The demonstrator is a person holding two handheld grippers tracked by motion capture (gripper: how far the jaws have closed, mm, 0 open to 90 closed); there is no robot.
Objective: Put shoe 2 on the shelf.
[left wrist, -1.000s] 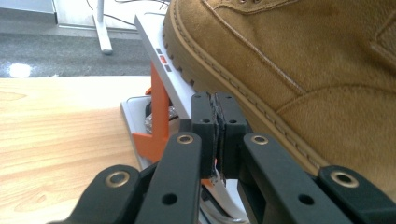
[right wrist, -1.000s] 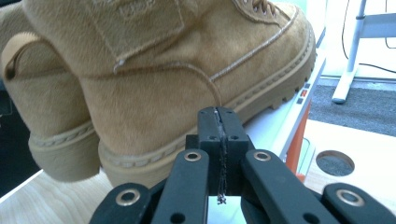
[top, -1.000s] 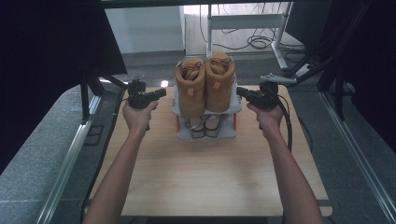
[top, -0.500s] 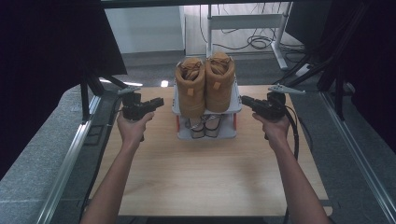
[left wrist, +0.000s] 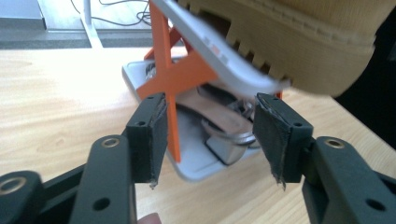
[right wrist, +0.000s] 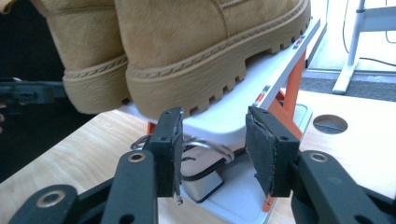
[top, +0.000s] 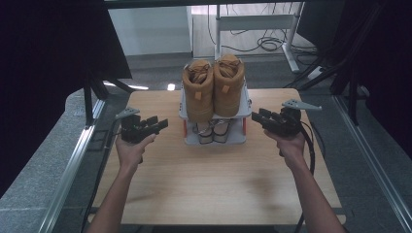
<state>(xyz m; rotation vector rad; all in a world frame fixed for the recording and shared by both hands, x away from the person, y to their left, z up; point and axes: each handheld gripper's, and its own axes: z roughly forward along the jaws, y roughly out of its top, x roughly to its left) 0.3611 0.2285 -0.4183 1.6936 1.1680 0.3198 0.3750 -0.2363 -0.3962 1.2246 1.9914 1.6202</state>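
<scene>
A pair of tan boots (top: 214, 90) stands on the top shelf of a small white rack (top: 247, 108) with orange supports (left wrist: 170, 79). Sandals (top: 214, 132) lie on its lower shelf. My left gripper (top: 160, 124) hovers left of the rack and points at it. My right gripper (top: 257, 118) mirrors it on the right. Neither touches the rack. In the left gripper view the left gripper (left wrist: 210, 106) stands open before the rack's corner. In the right gripper view the right gripper (right wrist: 214, 117) is open below the boot soles (right wrist: 187, 88). Both pairs of jaws have just been opening, with nothing between them.
The rack sits at the far middle of a wooden table (top: 209, 184). A round cable hole (right wrist: 330, 123) lies in the tabletop beyond the rack. Metal rails (top: 73, 170) run along both sides. A desk frame and cables (top: 262, 43) stand on the floor behind.
Both grippers have drawn back from the rack's top shelf toward the person, lower and slightly outward. Their jaws have gone from shut to open.
</scene>
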